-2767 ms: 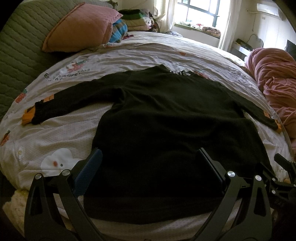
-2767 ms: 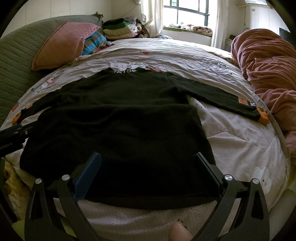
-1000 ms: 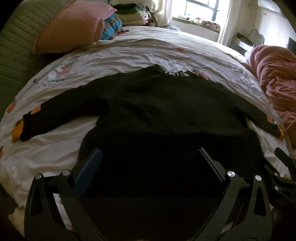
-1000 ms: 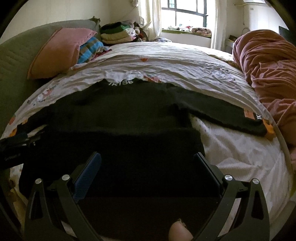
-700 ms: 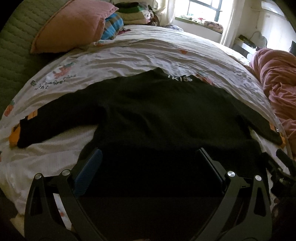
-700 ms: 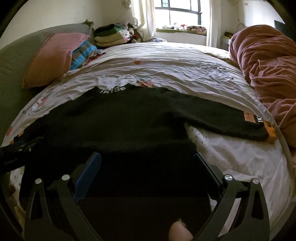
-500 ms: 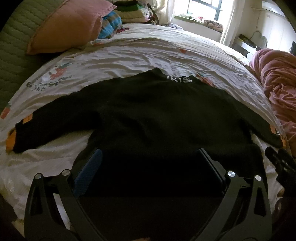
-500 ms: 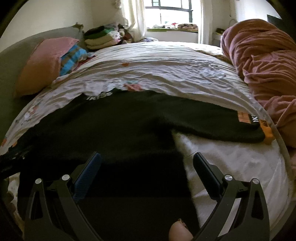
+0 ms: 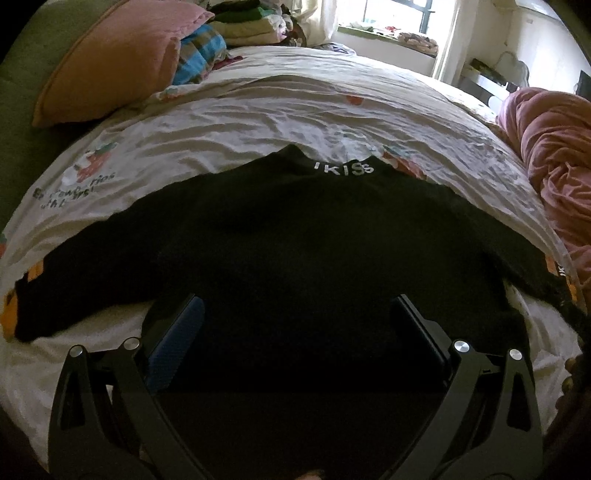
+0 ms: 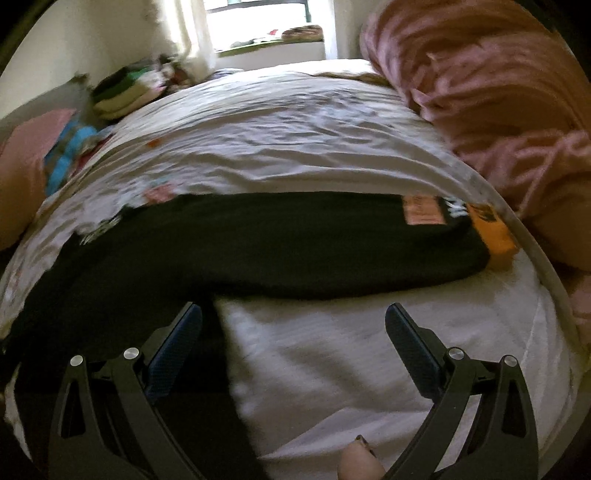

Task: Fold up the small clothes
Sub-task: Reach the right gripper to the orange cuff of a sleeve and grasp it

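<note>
A black long-sleeved top with white letters at the collar lies flat on the bed, sleeves spread to both sides. My left gripper is open and empty, low over the top's body. In the right wrist view the top's right sleeve with its orange cuff stretches across the bed. My right gripper is open and empty, over the white sheet just below that sleeve, its left finger over the top's body.
A white printed sheet covers the bed. A pink pillow and stacked folded clothes lie at the far left. A pink quilt is heaped on the right. A window is behind.
Both grippers have moved forward over the top. The right gripper has swung right, from the top's body toward the right sleeve. Both stay open.
</note>
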